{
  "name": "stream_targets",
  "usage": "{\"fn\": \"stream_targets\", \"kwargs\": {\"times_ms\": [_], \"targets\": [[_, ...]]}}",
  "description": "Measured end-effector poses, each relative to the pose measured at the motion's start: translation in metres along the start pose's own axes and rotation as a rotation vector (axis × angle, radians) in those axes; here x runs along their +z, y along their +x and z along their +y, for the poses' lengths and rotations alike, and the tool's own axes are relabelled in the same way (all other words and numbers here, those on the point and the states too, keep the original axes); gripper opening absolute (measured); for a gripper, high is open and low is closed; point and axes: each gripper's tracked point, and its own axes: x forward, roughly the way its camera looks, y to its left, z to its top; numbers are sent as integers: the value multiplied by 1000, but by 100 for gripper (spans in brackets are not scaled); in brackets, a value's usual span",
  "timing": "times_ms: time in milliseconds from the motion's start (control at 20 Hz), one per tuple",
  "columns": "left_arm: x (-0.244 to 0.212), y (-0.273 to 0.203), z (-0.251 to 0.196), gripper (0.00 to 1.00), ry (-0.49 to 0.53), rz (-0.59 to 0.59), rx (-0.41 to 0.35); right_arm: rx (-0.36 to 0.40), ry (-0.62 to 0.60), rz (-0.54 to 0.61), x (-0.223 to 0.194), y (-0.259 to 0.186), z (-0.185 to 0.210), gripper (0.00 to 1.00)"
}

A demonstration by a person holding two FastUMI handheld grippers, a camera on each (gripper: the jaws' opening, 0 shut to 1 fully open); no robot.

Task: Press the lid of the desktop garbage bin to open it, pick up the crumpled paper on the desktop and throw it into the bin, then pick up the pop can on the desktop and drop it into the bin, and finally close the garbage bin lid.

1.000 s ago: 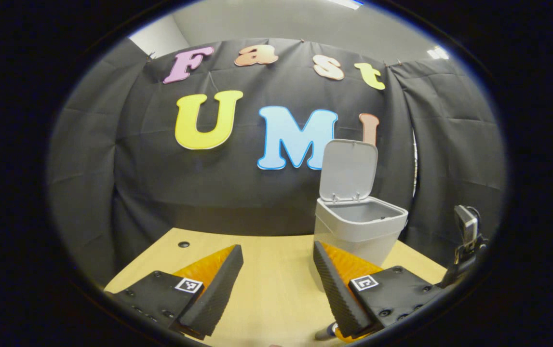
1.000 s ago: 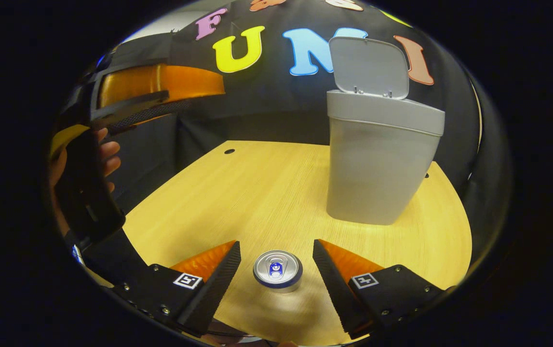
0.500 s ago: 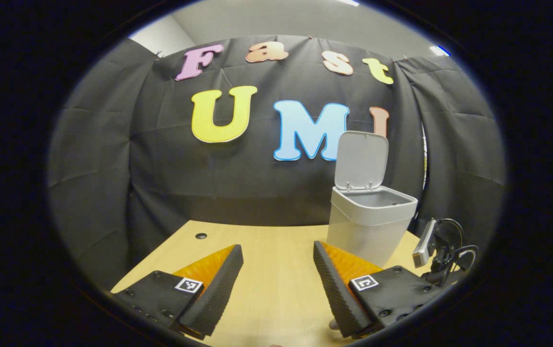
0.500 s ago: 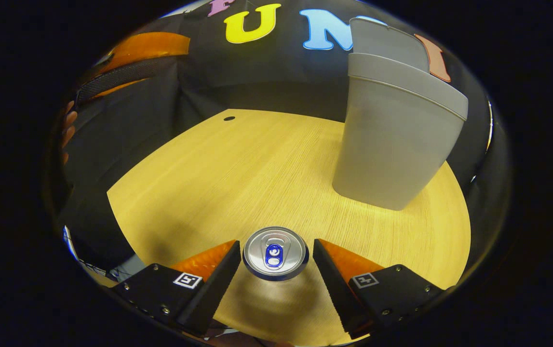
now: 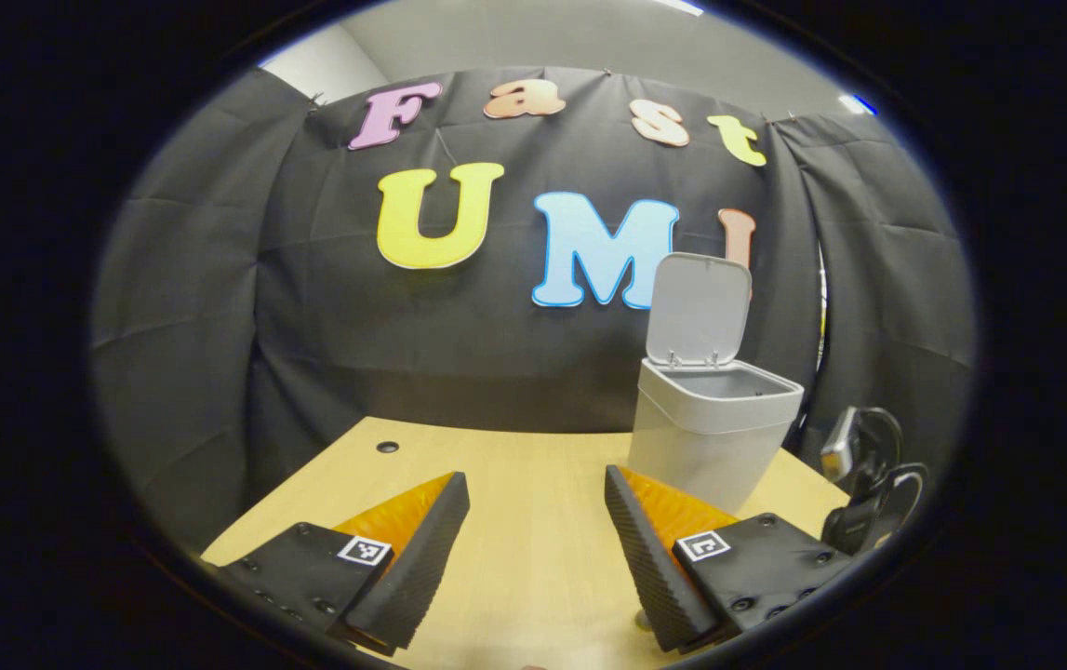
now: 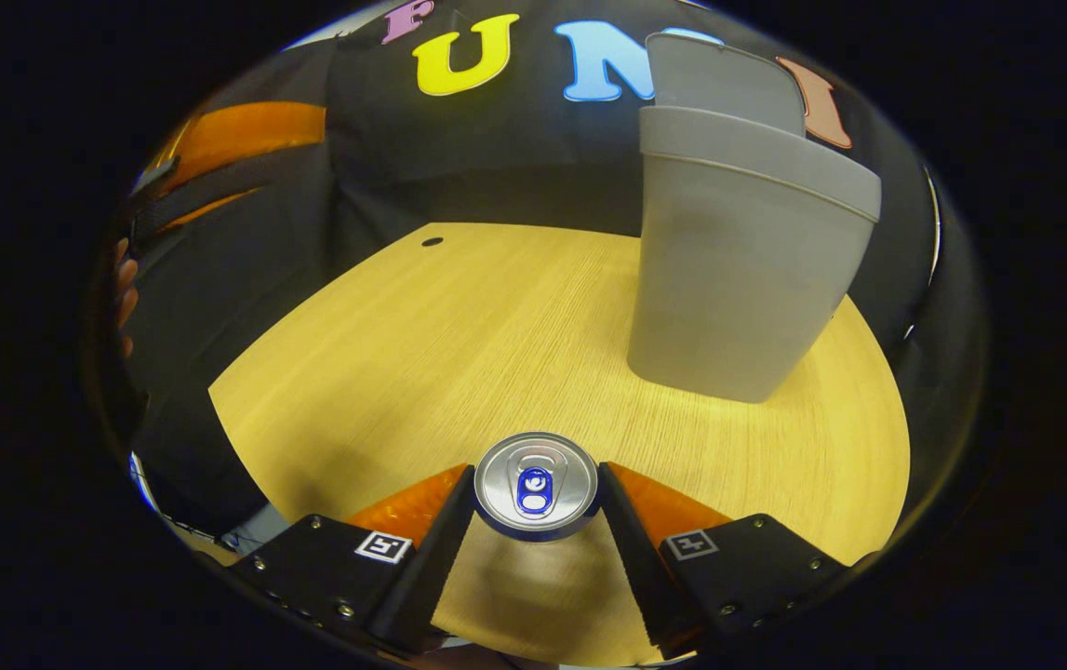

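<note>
Right gripper (image 6: 536, 521) lowered around the upright silver aluminium pop can with the blue tab (image 6: 536, 473), one finger at each side of the can wall, apparently touching; grip judged just made or about to be made. Can standing on the pale wood-grain surface (image 6: 459, 344), in front of the grey plastic desktop bin (image 6: 738, 270), well apart from it. Bin lid (image 5: 699, 309) hinged up and open, as seen from the left gripper view. No crumpled paper spotted on the surface.

Best done by squeezing evenly at mid-height, firm enough to hold but not to dent the thin wall. Lift straight up first, then carry above the bin rim (image 5: 719, 395) before letting go, clear of the raised lid.

Left gripper (image 5: 533, 549) held aside above the surface, fingers spread wide, nothing between them.
</note>
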Motion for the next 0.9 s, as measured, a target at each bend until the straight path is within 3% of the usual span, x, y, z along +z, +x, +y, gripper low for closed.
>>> {"fn": "stream_targets", "kwargs": {"times_ms": [450, 900], "targets": [[1, 4, -10, 96, -13, -3, -24, -50, 79, -260, 100, -65, -34, 83], [5, 1, -12, 95, 2, -5, -32, -108, 87, -469, 165, -108, -68, 83]]}}
